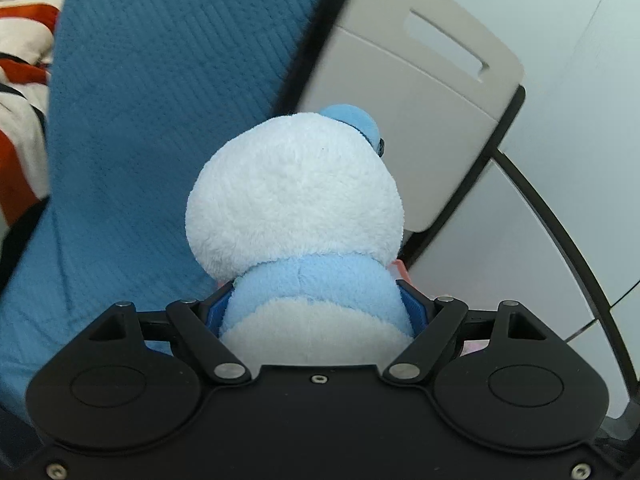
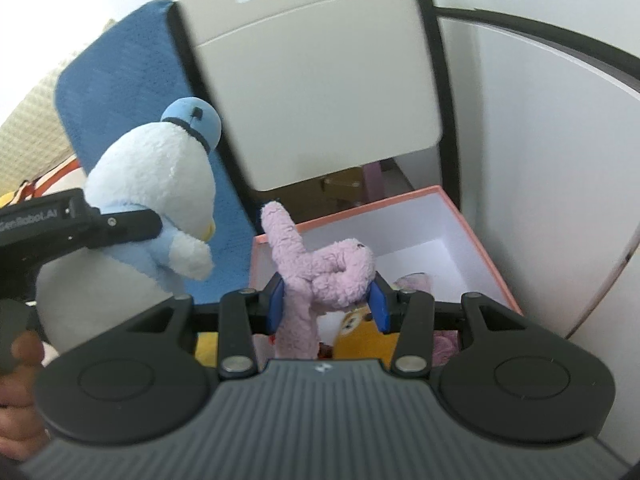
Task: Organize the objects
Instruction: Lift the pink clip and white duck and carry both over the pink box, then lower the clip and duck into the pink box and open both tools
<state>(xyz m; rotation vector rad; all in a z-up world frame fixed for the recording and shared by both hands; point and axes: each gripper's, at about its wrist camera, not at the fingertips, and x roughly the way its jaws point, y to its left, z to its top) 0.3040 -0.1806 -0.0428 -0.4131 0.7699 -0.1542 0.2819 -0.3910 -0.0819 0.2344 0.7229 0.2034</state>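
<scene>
Left claw (image 1: 316, 312) around white-blue plush (image 1: 294, 196), right claw (image 2: 326, 306) around pink plush (image 2: 332, 272).

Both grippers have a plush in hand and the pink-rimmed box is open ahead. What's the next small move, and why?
Probably carry the right gripper forward over the pink-rimmed box and release. It grips the pink plush just short of the box's near rim, with bare white floor showing toward the far corner. The left gripper holds the blue-and-white plush off to the left and can follow.

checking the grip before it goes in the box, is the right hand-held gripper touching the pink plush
Touching. In the right wrist view the right hand-held gripper has its blue pads pressed against both sides of the pink plush.
</scene>
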